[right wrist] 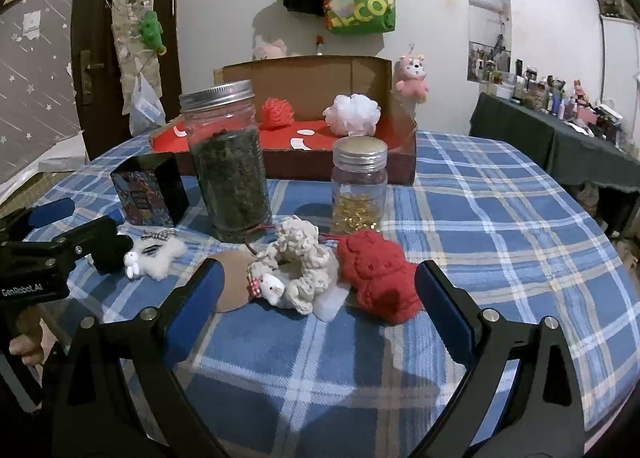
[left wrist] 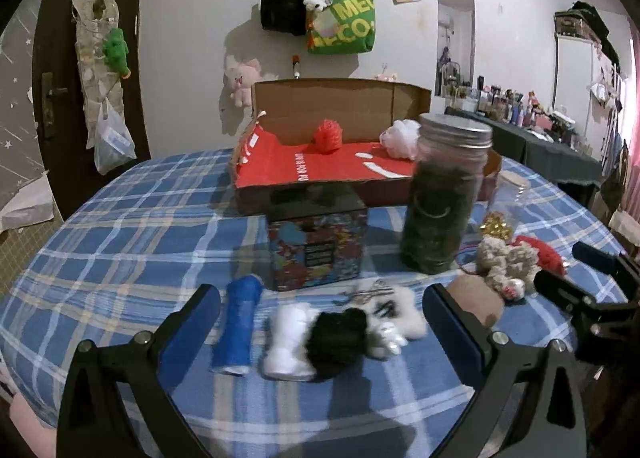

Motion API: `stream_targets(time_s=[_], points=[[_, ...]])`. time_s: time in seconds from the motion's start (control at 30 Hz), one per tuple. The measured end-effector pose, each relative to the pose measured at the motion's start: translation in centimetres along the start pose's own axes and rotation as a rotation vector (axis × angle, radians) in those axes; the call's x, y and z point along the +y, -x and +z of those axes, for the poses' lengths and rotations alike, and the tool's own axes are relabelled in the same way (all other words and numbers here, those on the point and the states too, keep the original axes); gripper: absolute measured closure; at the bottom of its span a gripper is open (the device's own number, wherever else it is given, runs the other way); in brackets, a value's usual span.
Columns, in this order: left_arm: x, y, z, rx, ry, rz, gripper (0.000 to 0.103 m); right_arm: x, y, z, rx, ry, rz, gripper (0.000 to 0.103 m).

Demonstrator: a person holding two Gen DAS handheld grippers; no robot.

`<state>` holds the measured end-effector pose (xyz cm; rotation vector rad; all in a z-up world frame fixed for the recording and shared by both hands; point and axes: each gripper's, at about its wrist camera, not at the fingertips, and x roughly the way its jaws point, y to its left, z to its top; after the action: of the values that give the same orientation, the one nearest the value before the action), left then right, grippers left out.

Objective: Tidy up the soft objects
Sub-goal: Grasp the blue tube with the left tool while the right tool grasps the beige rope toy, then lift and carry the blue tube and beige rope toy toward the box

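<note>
My left gripper [left wrist: 322, 298] is open low over the bed. Between its fingers lie a white soft piece [left wrist: 288, 342], a black fuzzy scrunchie [left wrist: 340, 334] and a white fluffy clip [left wrist: 400, 320]. A blue roll [left wrist: 238, 330] lies just inside the left finger. My right gripper [right wrist: 320, 272] is also open, hovering before a cream knitted scrunchie [right wrist: 304, 266] and a red knitted scrunchie [right wrist: 376, 280], which touch each other. Behind stands an open cardboard box [left wrist: 344, 92] lined in red, holding a red pouf [left wrist: 328, 136] and a white pouf [left wrist: 402, 138].
On the blue plaid cloth [right wrist: 500, 218] stand a tall jar of green stuff [right wrist: 228, 162], a small jar of gold bits [right wrist: 358, 186] and a colourful tin [left wrist: 316, 246]. A brown disc [right wrist: 232, 282] lies by the cream scrunchie. Bags hang on the wall; a cluttered shelf runs along the right.
</note>
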<state>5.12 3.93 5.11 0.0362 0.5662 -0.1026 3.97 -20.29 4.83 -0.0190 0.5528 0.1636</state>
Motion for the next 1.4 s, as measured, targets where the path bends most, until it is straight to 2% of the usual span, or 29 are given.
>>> stream_targets(time_s=[0.2,0.63,0.7,0.77,0.8,0.83,0.87,0.9,0.93,0.97,1.0,1.03,1.13,1.4], points=[[1.9,-0.5,-0.2,0.035,-0.002,0.040,0.000,0.4,-1.2,0.5,0.038,-0.003,0.040,0.006],[6.5,-1.7,-0.2,0.095,-0.002,0.056,0.000,1.0,-2.5,1.6,0.067,-0.002,0.066,0.006],[6.9,-2.2,-0.4,0.119,0.004,0.059,0.001,1.0,-2.7,1.7,0.070,-0.001,0.071,0.011],[7.1,-2.6,-0.6,0.138,0.009,0.047,0.008,1.1,-2.8,1.6,0.068,0.003,0.069,0.029],[7.2,-2.8,-0.7,0.149,0.011,0.041,0.011,1.2,-2.9,1.6,0.070,0.009,0.066,0.032],[7.3,-3.1,-0.9,0.164,0.013,0.033,0.017,1.3,-3.0,1.6,0.074,0.016,0.065,0.041],[7.2,-3.4,-1.0,0.175,0.014,0.025,0.031,1.4,-3.2,1.6,0.084,0.025,0.066,0.056],[7.3,-3.6,-1.2,0.187,0.016,0.012,0.039,1.5,-3.4,1.5,0.091,0.033,0.071,0.065],[7.3,-4.1,-1.4,0.211,0.024,-0.016,0.058,1.6,-3.7,1.3,0.100,0.044,0.075,0.071],[7.5,-4.1,-1.6,0.206,0.037,-0.029,0.063,1.8,-4.0,1.2,0.115,0.057,0.065,0.078],[7.5,-3.9,-1.6,0.193,0.041,-0.025,0.073,1.8,-4.1,1.0,0.123,0.062,0.069,0.085],[7.4,-3.7,-1.6,0.185,0.037,-0.008,0.080,1.7,-4.1,0.9,0.121,0.054,0.099,0.089],[7.2,-3.3,-1.3,0.165,0.042,-0.010,0.080,1.5,-3.4,0.9,0.089,0.061,0.083,0.091],[5.4,-1.3,0.7,0.110,0.024,-0.050,0.080,0.8,-1.6,1.7,0.042,0.026,0.126,0.091]])
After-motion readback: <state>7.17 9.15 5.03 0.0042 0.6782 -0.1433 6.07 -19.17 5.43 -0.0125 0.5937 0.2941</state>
